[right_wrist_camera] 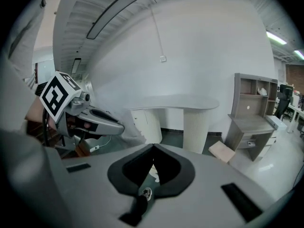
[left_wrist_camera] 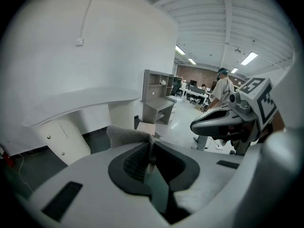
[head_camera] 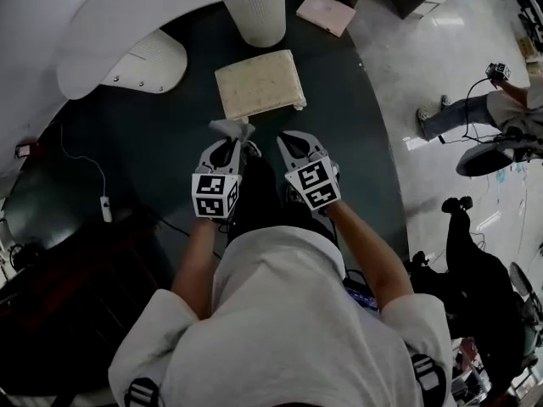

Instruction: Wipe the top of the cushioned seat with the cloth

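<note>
Head view: your left gripper [head_camera: 231,142] is clenched on the cloth [head_camera: 231,129], a grey bunch that sticks out past its tips toward 12 o'clock. The seat [head_camera: 259,83], a pale square cushion, stands on the dark floor [head_camera: 161,142] at 12 o'clock of both grippers. The cloth sits right at the seat's near edge, and you cannot tell from here whether the two touch. Your right gripper [head_camera: 293,141] is just beside the left one, at its 3 o'clock, and nothing shows at its tips. Beyond the seat at 12 o'clock stands a ribbed white column [head_camera: 257,15]. A pale board [head_camera: 325,11] lies at its 3 o'clock.

Left gripper view: the left gripper [left_wrist_camera: 151,144] has its jaws pinched on the cloth [left_wrist_camera: 126,134], which bunches up over the left jaw toward 10 o'clock. The right gripper [left_wrist_camera: 192,126] shows at 2 o'clock.

Right gripper view: the right gripper [right_wrist_camera: 153,148] has its jaws pressed together with nothing between them. The left gripper [right_wrist_camera: 121,126] reaches in from 9 o'clock. The column [right_wrist_camera: 194,129] stands at 1 o'clock, and the board [right_wrist_camera: 221,151] lies at 3 o'clock.
</note>
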